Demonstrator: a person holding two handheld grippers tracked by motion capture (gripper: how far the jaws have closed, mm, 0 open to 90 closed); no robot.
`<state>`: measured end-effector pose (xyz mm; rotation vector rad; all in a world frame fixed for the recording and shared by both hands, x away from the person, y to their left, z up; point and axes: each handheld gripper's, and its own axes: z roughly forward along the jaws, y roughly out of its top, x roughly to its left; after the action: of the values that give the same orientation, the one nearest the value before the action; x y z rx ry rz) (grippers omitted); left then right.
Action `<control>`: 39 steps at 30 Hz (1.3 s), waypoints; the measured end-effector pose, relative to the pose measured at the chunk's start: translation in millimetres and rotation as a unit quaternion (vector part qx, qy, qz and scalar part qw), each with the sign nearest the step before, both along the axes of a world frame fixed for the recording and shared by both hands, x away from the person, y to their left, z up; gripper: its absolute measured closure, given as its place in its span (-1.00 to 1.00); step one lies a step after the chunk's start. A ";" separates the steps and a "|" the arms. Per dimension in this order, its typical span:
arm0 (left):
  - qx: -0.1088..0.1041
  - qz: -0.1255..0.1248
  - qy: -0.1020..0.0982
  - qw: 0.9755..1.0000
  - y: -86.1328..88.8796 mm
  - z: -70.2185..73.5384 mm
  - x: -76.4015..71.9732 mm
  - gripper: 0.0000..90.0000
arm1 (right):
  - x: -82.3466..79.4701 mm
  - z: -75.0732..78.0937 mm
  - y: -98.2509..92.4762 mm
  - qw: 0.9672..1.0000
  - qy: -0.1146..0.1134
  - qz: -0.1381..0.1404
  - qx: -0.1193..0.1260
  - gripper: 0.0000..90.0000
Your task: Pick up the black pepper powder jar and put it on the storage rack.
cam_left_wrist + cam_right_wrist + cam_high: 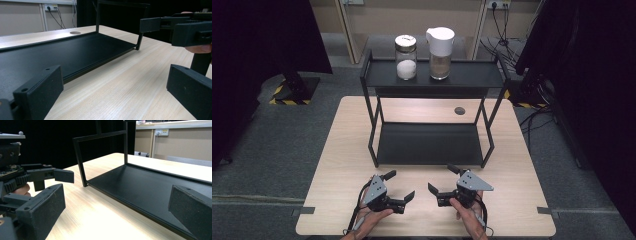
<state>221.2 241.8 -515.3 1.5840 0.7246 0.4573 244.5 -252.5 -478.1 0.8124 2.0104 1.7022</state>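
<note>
Nearest the table's front edge, the left gripper (396, 187) and right gripper (443, 181) rest low over the bare wood, each held in a hand, facing one another across a small gap. Both have their jaws spread wide with nothing between them; in the left gripper view the right gripper (175, 27) shows just ahead, equally empty.

Just beyond them stands the black rack (430, 145), its lower shelf bare and running crosswise, parallel to the table's front edge. Each gripper view looks along that shelf (62, 52) from one end.

Farther and higher, on the top shelf, stand the two things nearest to hand: a jar (405, 56) with white contents to the left and a white-lidded pitcher (440, 46) just beside it to the right, both upright and apart from each other.

Both lie forward and well above the jaws, so any reach must go up and over the rack's front rail. The jar sits roughly in line with the left gripper and the pitcher with the right, so each hand seems about equally placed for its own.
</note>
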 end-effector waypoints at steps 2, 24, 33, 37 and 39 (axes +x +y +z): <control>0.000 0.000 0.000 1.000 0.0 0.0 -0.2 -1.00 | 0.2 -0.8 0.6 1.000 0.001 0.002 -0.001 -0.97; 0.000 0.001 0.000 1.000 0.9 -0.2 -1.4 -1.00 | 1.0 -3.1 0.0 1.000 0.006 0.003 -0.002 -0.97; -0.001 0.001 0.000 1.000 1.0 -0.2 -1.4 -1.00 | 1.2 -3.4 -0.7 1.000 0.005 0.001 -0.001 -0.97; 0.000 0.000 0.000 1.000 0.6 -0.4 -1.3 -1.00 | 1.0 -3.2 -0.4 1.000 0.005 0.001 -0.003 -0.97; 0.000 0.001 0.001 1.000 0.7 -0.4 -1.2 -1.00 | 1.1 -3.1 -0.3 1.000 0.004 0.001 -0.004 -0.97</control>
<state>219.9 242.5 -515.7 1.5843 0.7269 0.4567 245.6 -252.9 -481.2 0.8164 2.0230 1.6937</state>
